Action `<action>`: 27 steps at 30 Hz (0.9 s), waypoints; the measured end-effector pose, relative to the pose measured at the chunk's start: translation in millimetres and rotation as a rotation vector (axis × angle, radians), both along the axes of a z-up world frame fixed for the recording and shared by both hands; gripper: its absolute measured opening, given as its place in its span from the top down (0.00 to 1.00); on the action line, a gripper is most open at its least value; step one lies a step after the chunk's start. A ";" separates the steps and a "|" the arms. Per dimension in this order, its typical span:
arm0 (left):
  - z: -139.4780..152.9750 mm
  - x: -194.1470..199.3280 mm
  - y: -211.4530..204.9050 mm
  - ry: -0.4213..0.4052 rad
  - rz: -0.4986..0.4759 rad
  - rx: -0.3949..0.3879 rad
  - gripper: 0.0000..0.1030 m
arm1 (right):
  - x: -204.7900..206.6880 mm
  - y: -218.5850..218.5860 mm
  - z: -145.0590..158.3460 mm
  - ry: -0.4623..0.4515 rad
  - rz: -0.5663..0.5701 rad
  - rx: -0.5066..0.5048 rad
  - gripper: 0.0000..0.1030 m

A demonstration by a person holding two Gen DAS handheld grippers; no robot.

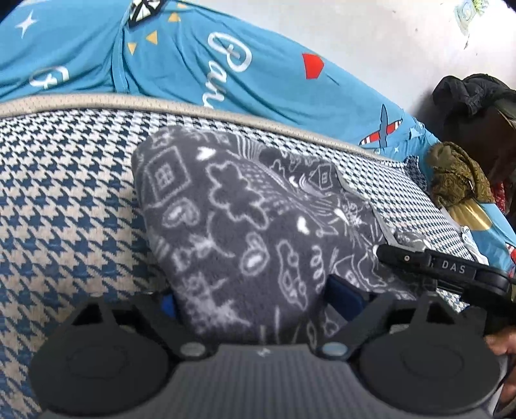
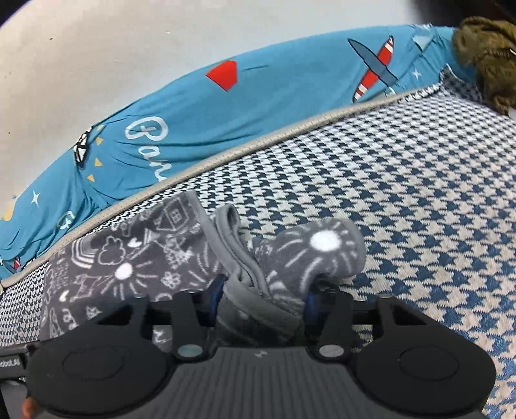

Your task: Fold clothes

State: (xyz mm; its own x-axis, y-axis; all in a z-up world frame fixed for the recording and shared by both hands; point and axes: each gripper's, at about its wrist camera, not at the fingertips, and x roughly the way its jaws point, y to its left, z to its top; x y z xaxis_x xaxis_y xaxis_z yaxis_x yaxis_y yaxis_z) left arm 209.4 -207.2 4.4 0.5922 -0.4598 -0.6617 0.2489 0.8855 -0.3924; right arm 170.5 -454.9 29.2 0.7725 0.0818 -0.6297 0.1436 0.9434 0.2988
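Closest in, the left hand-held gripper [image 1: 251, 303] has a thick fold of the grey fleece garment [image 1: 245, 219] bulging up between its two blue pads; the jaws stand fairly wide, and whether the pads actually press the cloth I cannot tell, since the fleece covers most of them. The right hand-held gripper [image 2: 261, 296] is narrower and is clamped on a bunched edge of the same fleece garment [image 2: 135, 264], where a plain grey hem band doubles over and a rolled tube of cloth sticks out to the right.

The fleece is dark grey with white doodles — houses, clouds, hearts, suns — and lies in a soft, partly folded heap on the houndstooth cover [image 1: 64, 199], blue and cream with a beige piped edge. In the left view the right gripper's black finger rests at the heap's far corner.

Beyond the piping runs a turquoise sheet [image 1: 200, 64] printed with script lettering, red shapes and aeroplanes — its words are cut off by the cover's edge. Farther right sit an olive patterned cloth [image 1: 458, 180] and a dark bundle [image 1: 474, 93], too blurred to identify, against a pale wall [image 1: 387, 29].
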 end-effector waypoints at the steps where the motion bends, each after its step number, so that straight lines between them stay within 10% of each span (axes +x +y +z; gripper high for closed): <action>1: 1.6 -1.6 -0.2 -0.010 0.004 0.000 0.23 | -0.7 0.5 1.6 -0.009 0.003 -0.002 0.61; 8: 14.2 -16.7 -6.3 -0.087 0.028 0.085 0.37 | -13.2 10.1 22.2 -0.128 0.068 -0.003 0.66; 27: 49.8 -58.4 82.3 -0.181 0.253 0.203 0.38 | -6.8 114.7 40.7 -0.200 0.289 0.056 0.67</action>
State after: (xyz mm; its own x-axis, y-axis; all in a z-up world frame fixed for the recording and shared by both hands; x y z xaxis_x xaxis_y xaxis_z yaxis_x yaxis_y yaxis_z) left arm 151.0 -125.0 54.2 0.7864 -0.1537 -0.5984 0.0614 0.9832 -0.1719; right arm 163.7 -340.2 69.9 0.8203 0.3447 -0.4564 -0.1932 0.9180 0.3463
